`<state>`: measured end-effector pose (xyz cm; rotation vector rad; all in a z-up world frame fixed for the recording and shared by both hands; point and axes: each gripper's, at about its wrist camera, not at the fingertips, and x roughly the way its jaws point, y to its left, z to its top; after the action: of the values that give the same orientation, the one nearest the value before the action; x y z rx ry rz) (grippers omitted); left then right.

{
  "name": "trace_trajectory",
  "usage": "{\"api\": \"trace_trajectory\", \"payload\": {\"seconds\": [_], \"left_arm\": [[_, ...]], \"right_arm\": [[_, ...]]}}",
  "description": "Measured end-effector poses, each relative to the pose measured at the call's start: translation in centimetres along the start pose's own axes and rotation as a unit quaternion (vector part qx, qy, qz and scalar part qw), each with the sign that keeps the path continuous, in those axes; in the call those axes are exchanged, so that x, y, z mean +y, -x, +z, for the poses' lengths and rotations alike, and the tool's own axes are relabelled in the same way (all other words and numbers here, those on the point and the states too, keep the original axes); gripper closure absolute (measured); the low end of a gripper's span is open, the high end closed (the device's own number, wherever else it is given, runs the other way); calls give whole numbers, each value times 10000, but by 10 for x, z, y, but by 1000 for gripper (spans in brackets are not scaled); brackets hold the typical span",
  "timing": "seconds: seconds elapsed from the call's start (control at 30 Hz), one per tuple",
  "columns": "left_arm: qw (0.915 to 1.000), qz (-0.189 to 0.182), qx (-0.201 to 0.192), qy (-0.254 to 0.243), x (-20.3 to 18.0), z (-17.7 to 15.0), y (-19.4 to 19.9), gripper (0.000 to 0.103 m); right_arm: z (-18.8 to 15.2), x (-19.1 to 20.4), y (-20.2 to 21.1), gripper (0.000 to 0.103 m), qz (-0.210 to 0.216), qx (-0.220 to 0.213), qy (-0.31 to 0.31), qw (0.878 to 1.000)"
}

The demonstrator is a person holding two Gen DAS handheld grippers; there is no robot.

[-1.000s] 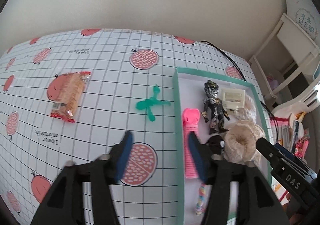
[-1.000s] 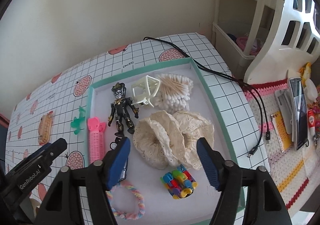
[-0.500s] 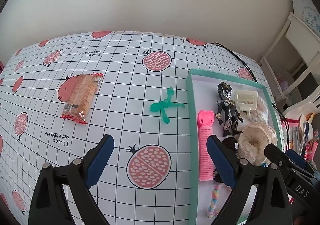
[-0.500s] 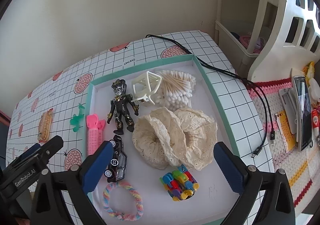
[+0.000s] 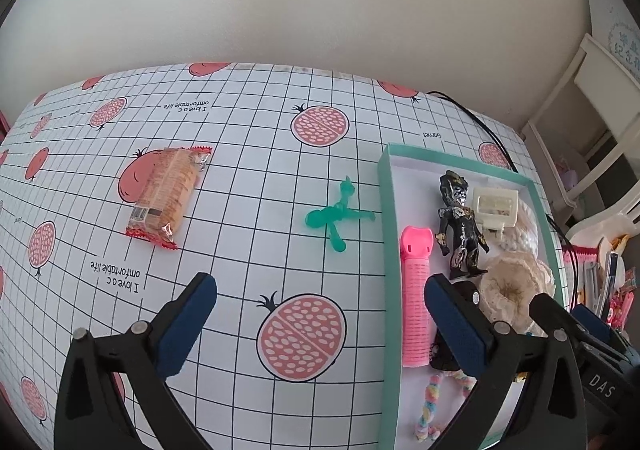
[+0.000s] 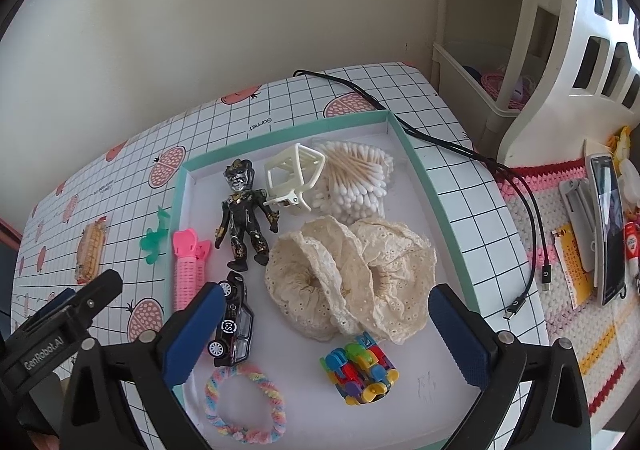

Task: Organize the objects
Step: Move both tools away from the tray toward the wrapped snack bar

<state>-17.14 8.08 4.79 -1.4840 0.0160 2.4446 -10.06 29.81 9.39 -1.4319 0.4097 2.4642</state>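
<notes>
My left tool [image 5: 320,314] hangs wide open over the bench [image 5: 248,170], with nothing between its blue pads. From this view the wrapped biscuit pack [image 5: 166,198] lies at about ten o'clock, alone on the gridded cloth and well apart from everything else. The green toy figure [image 5: 338,212] lies at twelve o'clock, flat on the cloth just outside the left wall of the teal tray [image 5: 386,210].

My right tool [image 6: 322,324] is also spread wide and grips nothing; it hovers above the tray's near half. Inside the tray I see the pink hair roller [image 6: 186,262] along the left wall at ten o'clock, and the black toy car [image 6: 234,320] just beside it, partly behind my left pad. The dark action figure [image 6: 244,210] lies on its back at eleven o'clock, its arm close to the cream hair claw [image 6: 294,178], which rests against the cotton swabs [image 6: 354,180] at twelve. The two cream lace scrunchies [image 6: 348,274] sit touching each other in the middle. Near me lie the pastel bracelet [image 6: 244,406] at seven o'clock and the multicoloured block toy [image 6: 360,372] at six. A black cable [image 6: 516,186] runs past the tray's right wall, off toward two o'clock.
</notes>
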Motion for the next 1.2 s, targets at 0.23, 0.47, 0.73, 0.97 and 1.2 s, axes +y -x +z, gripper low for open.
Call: {"api": "trace_trajectory", "payload": {"seconds": [0.23,0.47,0.73,0.97,1.2], "left_arm": [[10000,-49,17,78,9,3,3,0],[9999,37,-36,143,31,11,10,0],[9987,98,-47,492,75,24,18,0],[9984,116,54,550,114,40,23,0],[9979,177,477,404,137,48,4,0]], "right_arm": [[0,7,-1,0,-52,-5,122,9999],[5,19,1,0,-102,-104,236,9996],[29,54,9,0,190,-162,459,9986],[57,118,15,0,515,-177,1407,9886],[58,175,-6,0,498,162,2391,9696]]}}
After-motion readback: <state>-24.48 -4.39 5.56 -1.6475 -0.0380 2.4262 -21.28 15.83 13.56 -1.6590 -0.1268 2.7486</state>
